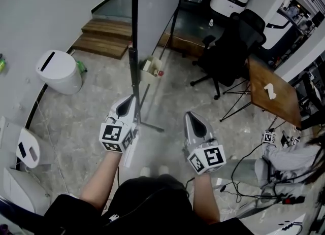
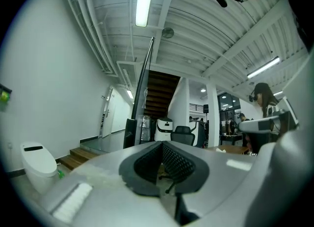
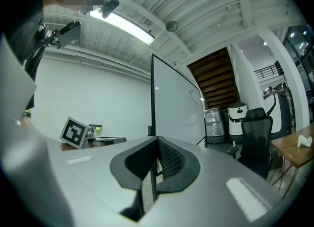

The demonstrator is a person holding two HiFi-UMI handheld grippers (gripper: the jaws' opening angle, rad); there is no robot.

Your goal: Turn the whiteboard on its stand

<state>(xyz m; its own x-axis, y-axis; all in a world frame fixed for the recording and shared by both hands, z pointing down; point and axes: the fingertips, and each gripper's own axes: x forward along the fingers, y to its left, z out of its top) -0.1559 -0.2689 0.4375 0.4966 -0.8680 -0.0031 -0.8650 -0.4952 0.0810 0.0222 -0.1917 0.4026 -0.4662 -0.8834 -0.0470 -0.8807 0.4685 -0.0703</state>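
Note:
The whiteboard (image 1: 155,10) stands on its black-framed stand (image 1: 135,31), seen steeply from above and nearly edge-on, with a thin foot (image 1: 151,125) running across the floor. My left gripper (image 1: 127,105) is close beside the stand's near post, jaws shut with nothing between them. In the left gripper view the board's dark edge (image 2: 143,91) rises just beyond the closed tips (image 2: 162,143). My right gripper (image 1: 195,122) hangs to the right, apart from the stand, also shut and empty. In the right gripper view the white board face (image 3: 176,103) stands ahead of the jaws (image 3: 157,138).
A small tray of markers (image 1: 151,68) hangs on the stand. A white bin (image 1: 60,71) stands at the left, wooden steps (image 1: 104,37) behind it. A black office chair (image 1: 231,46) and a wooden table (image 1: 271,94) are at the right. Cables (image 1: 244,178) lie on the floor.

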